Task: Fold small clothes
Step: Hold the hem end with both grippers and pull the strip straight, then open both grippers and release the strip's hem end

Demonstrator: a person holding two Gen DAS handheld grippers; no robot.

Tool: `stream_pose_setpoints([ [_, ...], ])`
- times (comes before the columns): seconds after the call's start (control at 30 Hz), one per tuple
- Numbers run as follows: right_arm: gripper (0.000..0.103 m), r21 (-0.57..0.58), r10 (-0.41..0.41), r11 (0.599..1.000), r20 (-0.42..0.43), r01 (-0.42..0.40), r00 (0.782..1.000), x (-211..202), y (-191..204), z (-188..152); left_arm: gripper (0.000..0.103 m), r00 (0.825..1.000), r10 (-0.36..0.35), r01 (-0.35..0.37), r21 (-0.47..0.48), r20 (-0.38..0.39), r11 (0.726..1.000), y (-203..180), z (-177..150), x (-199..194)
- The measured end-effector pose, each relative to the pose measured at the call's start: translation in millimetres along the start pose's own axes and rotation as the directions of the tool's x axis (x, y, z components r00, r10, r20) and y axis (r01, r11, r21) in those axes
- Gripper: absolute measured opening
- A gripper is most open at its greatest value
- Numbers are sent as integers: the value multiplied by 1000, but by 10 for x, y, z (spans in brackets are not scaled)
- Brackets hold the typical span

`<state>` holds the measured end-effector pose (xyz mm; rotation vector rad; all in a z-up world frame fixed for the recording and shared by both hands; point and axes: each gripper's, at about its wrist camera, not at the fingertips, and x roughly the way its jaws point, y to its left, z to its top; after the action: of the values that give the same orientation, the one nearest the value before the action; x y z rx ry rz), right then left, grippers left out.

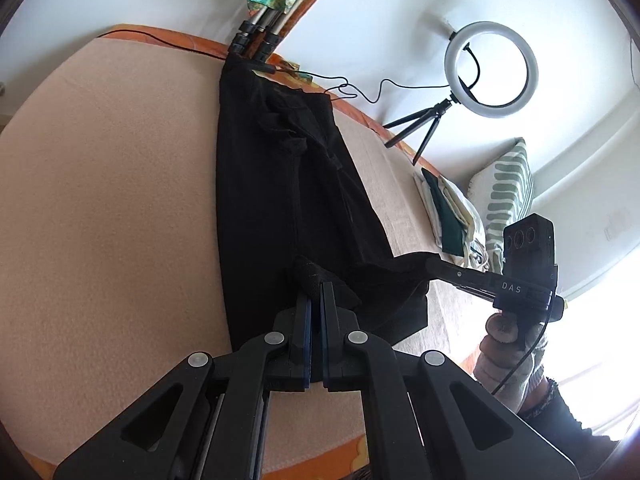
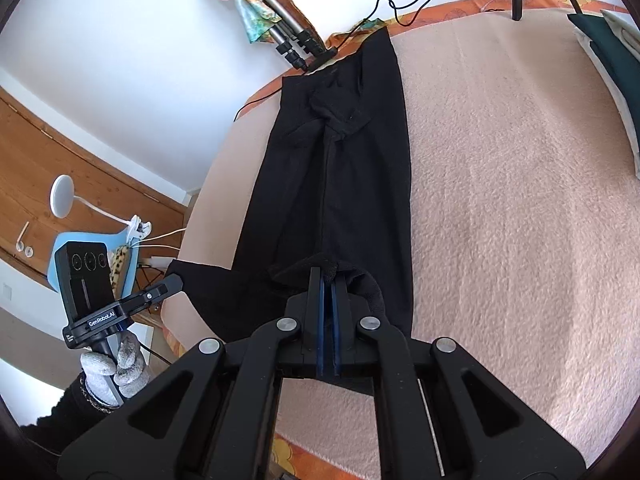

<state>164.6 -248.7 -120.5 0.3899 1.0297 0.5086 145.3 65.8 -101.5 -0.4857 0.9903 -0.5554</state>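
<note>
Both grippers' jaws clamp the long black matte trousers (image 1: pixel 280 200) on fuzzy beige blanket (image 1: pixel 112 200).

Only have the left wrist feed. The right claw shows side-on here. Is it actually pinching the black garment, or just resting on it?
Observer: Pinching. In the right wrist view the right claw is shut, with a bunch of the black garment caught between its blue pads.
Operator: What's beside my left claw that I can't see?
Observer: The left claw holds its corner about at the side edge of the bed. Beyond that edge stands a blue chair.
Operator: Anything on the chair?
Observer: A white lamp is clipped to it, with cables running off toward the bed.
</note>
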Motion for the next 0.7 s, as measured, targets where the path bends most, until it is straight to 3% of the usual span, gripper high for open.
stream_pose_setpoints([
  [0.43, 4, 51, -25, 998, -30, 26, 999, 303, -272, 203, 2, 1000, 9, -10, -39, -18, 999, 258, 138, 227],
  [0.5, 5, 62, -32, 998, -20, 33, 999, 290, -303, 219, 11, 999, 30, -31, -31, -11, 999, 243, 185, 229],
  [0.57, 11, 72, -44, 996, -21, 45, 999, 268, -328, 253, 26, 999, 46, -46, -29, -2, 998, 235, 229, 187],
  [0.6, 22, 65, -56, 996, -11, 56, 998, 229, -322, 264, 34, 999, 53, -53, -23, 12, 998, 227, 244, 147],
  [0.63, 37, 52, -71, 996, 6, 70, 997, 183, -304, 265, 38, 998, 52, -51, -15, 30, 999, 215, 250, 100],
  [0.7, 42, 12, -86, 996, 37, 86, 996, 83, -242, 247, 38, 998, 48, -48, 13, 36, 999, 186, 242, 28],
])
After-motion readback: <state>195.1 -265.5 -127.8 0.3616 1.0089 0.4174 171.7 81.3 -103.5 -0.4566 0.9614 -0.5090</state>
